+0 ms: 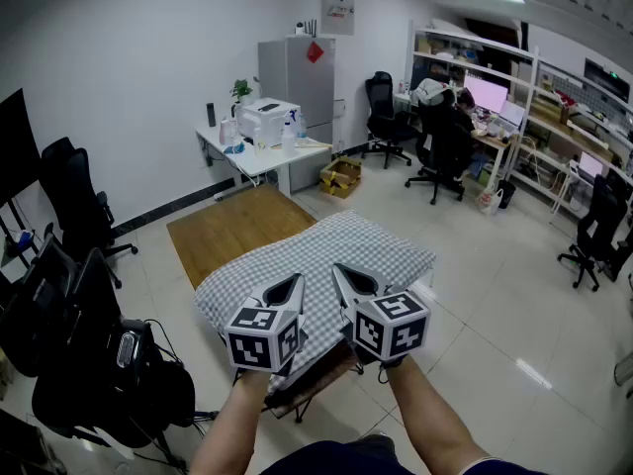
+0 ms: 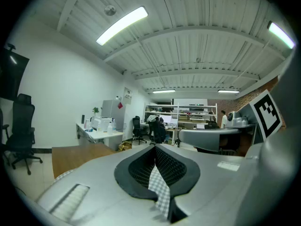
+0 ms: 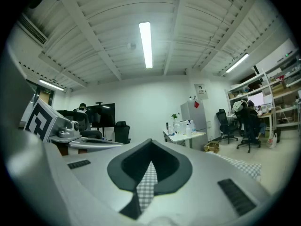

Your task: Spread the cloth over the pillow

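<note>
Already the checked cloth (image 1: 326,250) draped the presumed pillow. Its near edge sat pinched in the left gripper (image 1: 293,287) and right gripper (image 1: 344,277); only release seemed left.

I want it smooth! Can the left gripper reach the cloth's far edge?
Probably not: the left gripper is shut on the near edge of the checked cloth; the far edge lies well beyond it.

**No legible writing in the room**

A paper notice (image 1: 337,8) hangs on the far wall (image 1: 148,67), its print too small to read. A red diamond sticker (image 1: 314,51) sits on the fridge (image 1: 302,77), and nothing on it can be read. The left gripper (image 1: 294,283) and right gripper (image 1: 341,270) carry black-and-white square code markers, without letters.
</note>
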Demonstrator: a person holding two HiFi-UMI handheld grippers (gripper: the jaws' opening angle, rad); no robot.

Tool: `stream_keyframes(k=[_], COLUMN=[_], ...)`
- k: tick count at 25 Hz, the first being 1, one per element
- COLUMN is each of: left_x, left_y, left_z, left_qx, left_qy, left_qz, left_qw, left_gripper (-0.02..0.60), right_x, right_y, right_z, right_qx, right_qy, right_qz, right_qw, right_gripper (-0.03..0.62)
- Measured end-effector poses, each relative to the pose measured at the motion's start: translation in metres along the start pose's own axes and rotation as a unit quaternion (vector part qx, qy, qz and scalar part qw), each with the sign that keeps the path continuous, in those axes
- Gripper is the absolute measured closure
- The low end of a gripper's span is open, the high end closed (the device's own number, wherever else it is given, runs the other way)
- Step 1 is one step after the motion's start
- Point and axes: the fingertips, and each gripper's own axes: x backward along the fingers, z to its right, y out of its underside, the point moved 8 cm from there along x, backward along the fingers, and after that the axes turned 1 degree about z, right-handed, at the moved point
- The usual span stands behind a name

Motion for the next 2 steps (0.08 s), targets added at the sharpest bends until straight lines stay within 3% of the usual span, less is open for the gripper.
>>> stream_keyframes(k=[2], left_x=[-0.0003], left_y=[-0.0004], left_z=[0.0005], left_qx=[0.000], left_qy=[0.001], left_qz=[-0.001], left_qw=[1.0000], left_gripper=[0.581], right_x=[0.0002], right_y=[0.0007], right_z=[0.0002], right_qx=[-0.001], right_qy=[0.000], right_qz=[-0.002], right_qw=[1.000], right_gripper=[0.580])
